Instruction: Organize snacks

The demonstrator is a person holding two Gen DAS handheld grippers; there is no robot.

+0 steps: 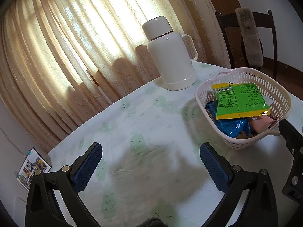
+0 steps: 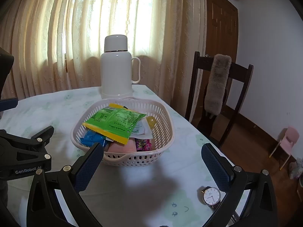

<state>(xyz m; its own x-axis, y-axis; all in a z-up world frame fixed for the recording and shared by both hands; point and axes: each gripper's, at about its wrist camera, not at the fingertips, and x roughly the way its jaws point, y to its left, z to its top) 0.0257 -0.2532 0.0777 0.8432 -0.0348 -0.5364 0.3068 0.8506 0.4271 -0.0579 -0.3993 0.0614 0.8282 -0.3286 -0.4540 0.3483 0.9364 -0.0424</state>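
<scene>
Left gripper (image 1: 151, 167) fingers apart, empty | right gripper (image 2: 152, 167) likewise — near pink slatted plastic basket (image 2: 162, 113) | only right view shows round white-faced wristwatch (image 2: 211, 196).

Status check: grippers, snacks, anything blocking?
Left gripper open, empty. Right gripper open, empty. Snacks piled in basket, green packet on top. Wristwatch lies near right finger; thermos behind basket.

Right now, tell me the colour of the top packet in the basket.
Bright green with yellow edges: the top packet in the basket, clearest in the right wrist view.
</scene>
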